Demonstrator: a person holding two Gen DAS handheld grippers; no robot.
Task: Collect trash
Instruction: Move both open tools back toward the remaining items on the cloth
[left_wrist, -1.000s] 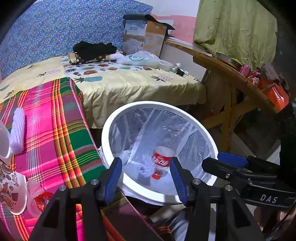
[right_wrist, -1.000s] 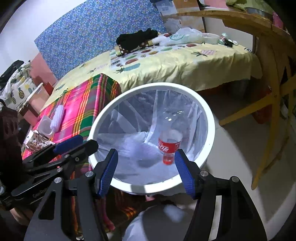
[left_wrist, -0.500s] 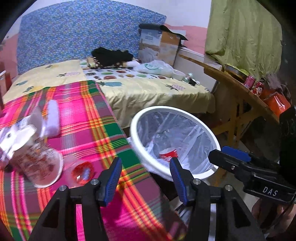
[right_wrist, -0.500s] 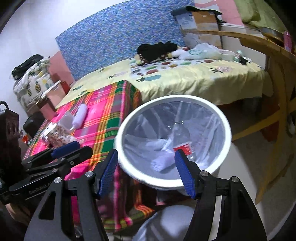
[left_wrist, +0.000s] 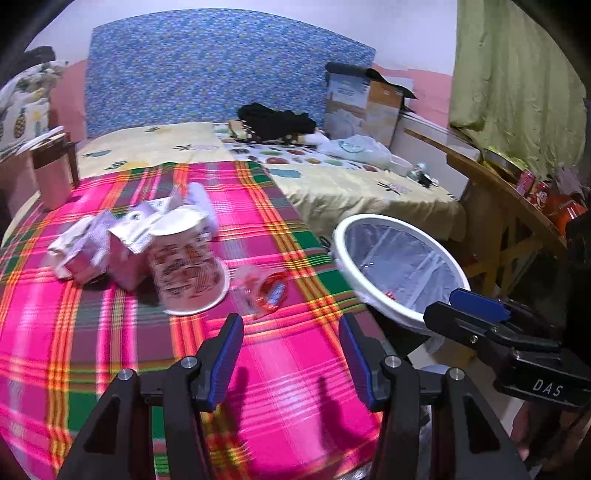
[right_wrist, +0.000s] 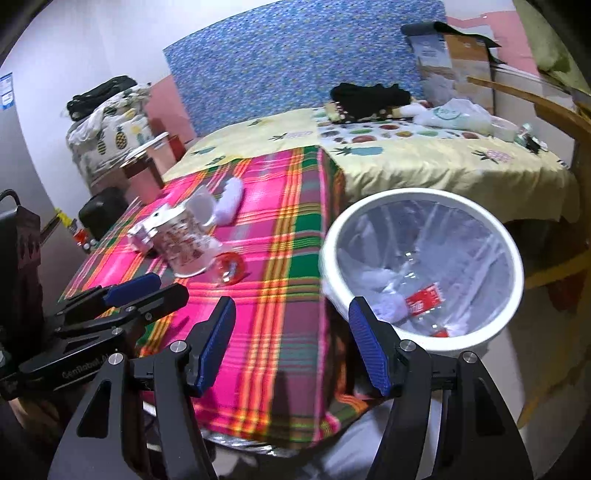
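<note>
On the pink plaid tablecloth (left_wrist: 110, 350) lie a tipped paper cup (left_wrist: 186, 266), crumpled cartons and wrappers (left_wrist: 96, 247) and a clear plastic lid with red print (left_wrist: 267, 290). They also show in the right wrist view: cup (right_wrist: 184, 247), lid (right_wrist: 229, 267). A white bin (right_wrist: 513, 258) with a clear liner stands right of the table and holds a cola bottle (right_wrist: 423, 299). My left gripper (left_wrist: 291, 360) is open and empty above the table's near edge. My right gripper (right_wrist: 295, 350) is open and empty between table and bin.
A bed with a yellow fruit-print sheet (left_wrist: 332, 177) lies behind the table, with black clothes (left_wrist: 277, 120) and a cardboard box (left_wrist: 364, 103). A wooden table (left_wrist: 509, 206) with cans stands at the right. A brown stool (left_wrist: 51, 170) is at the far left.
Both grippers have swung left, away from above the bin and toward the plaid table. The trash on the table has come into full view. Both stay open.
</note>
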